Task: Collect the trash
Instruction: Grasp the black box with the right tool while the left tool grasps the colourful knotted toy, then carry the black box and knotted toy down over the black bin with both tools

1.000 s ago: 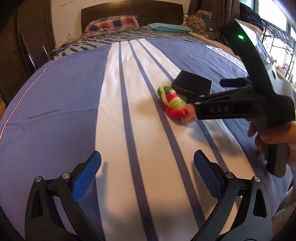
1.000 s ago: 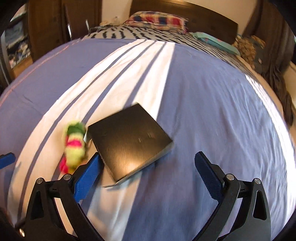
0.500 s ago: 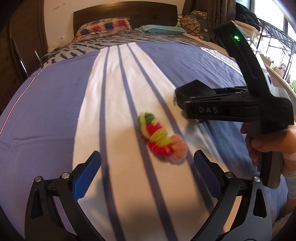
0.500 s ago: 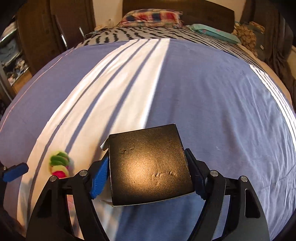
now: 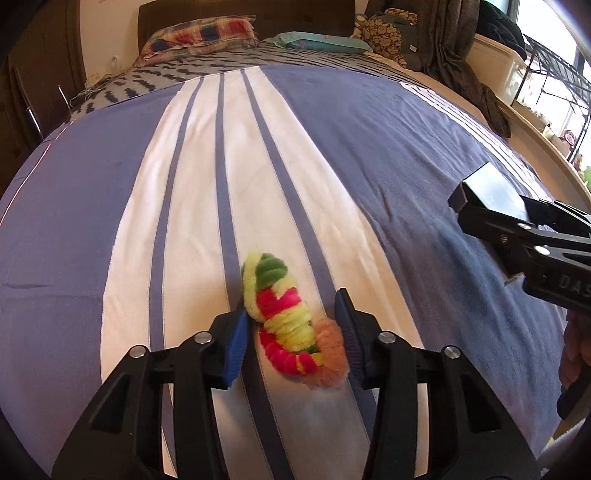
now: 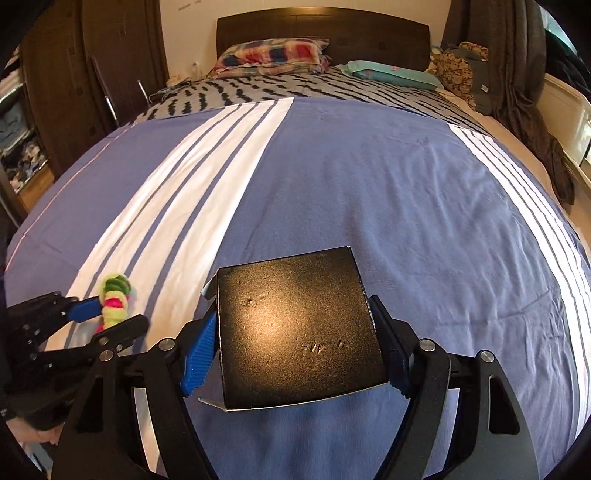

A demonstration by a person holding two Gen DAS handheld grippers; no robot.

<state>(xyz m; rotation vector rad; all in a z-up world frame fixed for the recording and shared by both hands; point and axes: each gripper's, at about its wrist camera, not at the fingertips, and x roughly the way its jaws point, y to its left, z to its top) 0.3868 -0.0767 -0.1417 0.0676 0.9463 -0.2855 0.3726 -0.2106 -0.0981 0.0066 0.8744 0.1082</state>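
A fuzzy twisted bundle point(image 5: 286, 325) in yellow-green, pink, green and peach lies on the white stripe of the bedspread. My left gripper point(image 5: 291, 343) has closed around it, its blue pads touching both sides. In the right wrist view the bundle point(image 6: 115, 300) sits between the left gripper's fingers at the lower left. My right gripper point(image 6: 295, 354) is shut on a flat black box point(image 6: 295, 328) and holds it above the bedspread. The box point(image 5: 489, 190) and right gripper also show at the right of the left wrist view.
The bed point(image 6: 369, 177) has a blue bedspread with white stripes. Pillows point(image 6: 273, 53) and a dark headboard point(image 6: 321, 26) are at the far end. A wardrobe point(image 6: 48, 110) stands to the left; curtains and a shelf point(image 5: 546, 85) stand to the right.
My left gripper moved forward and closed around the fuzzy bundle. My right gripper closed on the black box, lifted it and carried it right, away from the bundle.
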